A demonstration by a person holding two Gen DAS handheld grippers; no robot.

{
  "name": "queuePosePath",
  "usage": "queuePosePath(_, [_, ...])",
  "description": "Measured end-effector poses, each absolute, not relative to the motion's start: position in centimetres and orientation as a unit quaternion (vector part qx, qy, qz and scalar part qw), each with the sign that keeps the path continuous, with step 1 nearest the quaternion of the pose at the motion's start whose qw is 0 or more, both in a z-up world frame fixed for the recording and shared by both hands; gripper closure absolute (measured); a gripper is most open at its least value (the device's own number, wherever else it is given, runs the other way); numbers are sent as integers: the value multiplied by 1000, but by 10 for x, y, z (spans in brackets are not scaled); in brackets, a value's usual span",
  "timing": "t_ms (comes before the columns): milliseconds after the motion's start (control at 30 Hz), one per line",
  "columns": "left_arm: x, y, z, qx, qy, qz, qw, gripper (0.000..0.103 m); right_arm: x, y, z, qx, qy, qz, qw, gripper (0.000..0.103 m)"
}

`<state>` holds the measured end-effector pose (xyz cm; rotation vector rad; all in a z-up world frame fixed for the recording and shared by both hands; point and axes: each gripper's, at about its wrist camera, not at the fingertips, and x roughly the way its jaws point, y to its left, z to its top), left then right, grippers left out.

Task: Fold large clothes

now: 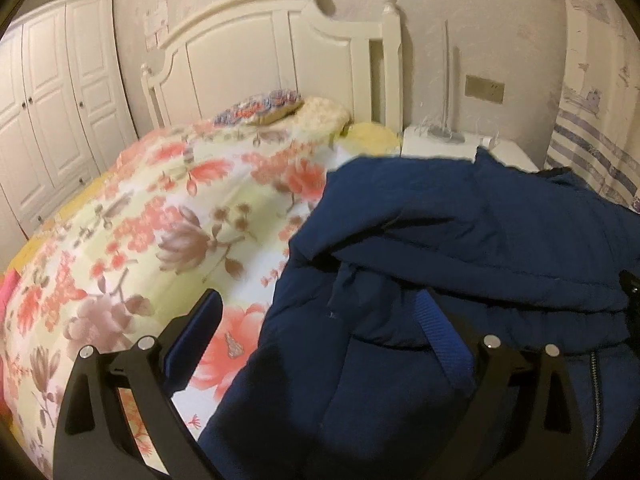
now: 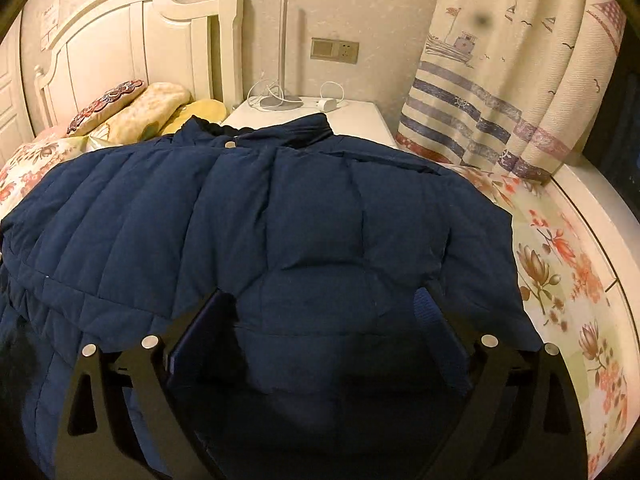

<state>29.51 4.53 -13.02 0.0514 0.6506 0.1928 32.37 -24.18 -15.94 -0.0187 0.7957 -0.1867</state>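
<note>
The left gripper has its jaws spread wide, with the navy blue quilted padded jacket bulging up between them; its blue-padded left finger stands clear over the floral bedspread, while the right one is mostly buried in the cloth, so whether any fabric is pinched cannot be told. The right gripper is likewise splayed, its two fingers straddling a mound of the same jacket, the fabric lying between and over them without a visible clamp. The jacket lies spread on the bed, collar toward the white nightstand and cream wooden headboard, a sleeve folded across its body. Beyond stand a slim grey lamp, a striped sailboat curtain and white wardrobe doors. A paper note on the wall is too blurred to read.
</note>
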Motion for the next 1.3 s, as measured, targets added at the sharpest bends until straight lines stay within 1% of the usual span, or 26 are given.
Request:
queuePosePath(133, [289,38,-95,-5,276,58,959,6,323,-241,-162,-13,386,-94,918,12])
queuePosePath(167, [293,33,-86,-7,272,42,961,2,322,-239,-161,-14,385,-95,918,12])
queuePosePath(233, [306,15,-76,18,275,22,961,2,321,-239,-160,-16,384,-96,918,12])
queuePosePath(300, [332,-6,-76,52,298,4,953,2,320,-238,-160,-15,383,-95,919,12])
queuePosePath(367, [357,-18,-86,59,320,-2,946,2,319,-238,-160,-15,383,-94,919,12])
queuePosePath(433, [381,-27,-101,50,362,-22,931,2,319,-238,-161,-14,382,-94,919,12])
queuePosePath(467, [393,-31,-112,50,393,-37,918,2,319,-239,-160,-14,382,-94,919,12])
queuePosePath(500, [410,-39,-132,64,442,-46,894,2,319,-239,-160,-13,382,-93,919,12])
queuePosePath(533, [418,-40,-143,74,462,-40,883,2,319,-239,-161,-13,383,-93,919,12])
queuePosePath(600, [422,-42,-147,66,460,-30,885,2,319,-240,-160,-9,382,-89,920,12])
queuePosePath(667, [424,-41,-136,43,464,-30,885,3,319,-240,-160,-7,382,-88,920,12])
queuePosePath(733, [423,-41,-123,19,446,-48,894,2,319,-240,-160,-5,382,-88,920,12])
queuePosePath(833, [437,-48,-110,29,421,-39,906,2,319,-241,-160,-5,382,-88,920,12])
queuePosePath(867, [446,-51,-112,31,425,-36,904,2,319,-241,-160,-5,382,-87,920,12])
queuePosePath(967, [481,-46,-140,23,477,-15,879,2,319,-241,-160,-5,382,-88,920,12])
queuePosePath(1033, [487,-45,-149,26,478,-23,878,2,319,-240,-159,-5,381,-85,921,12])
queuePosePath(1100, [481,-48,-146,44,469,-24,882,2,319,-240,-159,-5,381,-86,921,12])
queuePosePath(1167, [464,-43,-137,34,451,-24,891,3,319,-240,-159,-2,381,-85,921,12])
queuePosePath(1300, [402,-26,-111,21,385,-33,922,2,320,-239,-159,1,381,-83,921,11])
